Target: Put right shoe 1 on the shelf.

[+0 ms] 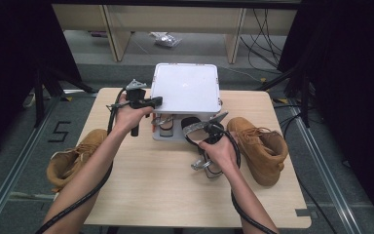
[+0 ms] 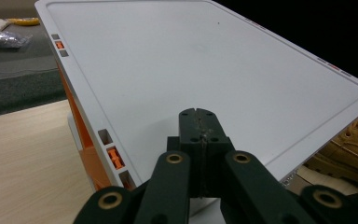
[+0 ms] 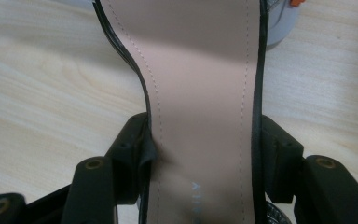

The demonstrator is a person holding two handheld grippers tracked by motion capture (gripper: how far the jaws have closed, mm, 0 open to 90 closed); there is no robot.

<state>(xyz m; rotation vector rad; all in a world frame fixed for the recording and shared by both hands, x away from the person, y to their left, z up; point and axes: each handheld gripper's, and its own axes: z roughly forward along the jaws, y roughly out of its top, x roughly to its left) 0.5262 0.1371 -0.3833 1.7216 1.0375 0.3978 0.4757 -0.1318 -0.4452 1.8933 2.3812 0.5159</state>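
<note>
Pale wood table (image 1: pixel 165 190) carries a white box (image 1: pixel 187 87) at its far middle, lid raised, with a grey tray (image 1: pixel 168 134) at its open front. Tan boots flank it: one boot (image 1: pixel 260 146) on the table at my right, the other boot (image 1: pixel 75 156) off the table's left edge.

My left gripper (image 1: pixel 151 101) is clenched on nothing, its closed tips resting against the lid's near left corner (image 2: pixel 198 116), apparently propping it open.

My right gripper (image 1: pixel 195 130) clamps a black sandal (image 3: pixel 200 93) across its waist, jaws pressing both edges of the tan insole. The sandal's long axis runs straight away from my right hand toward the box opening, toe end just over the tray. I judge the right hand is the nearer one for sliding the sandal forward under the lid.
</note>
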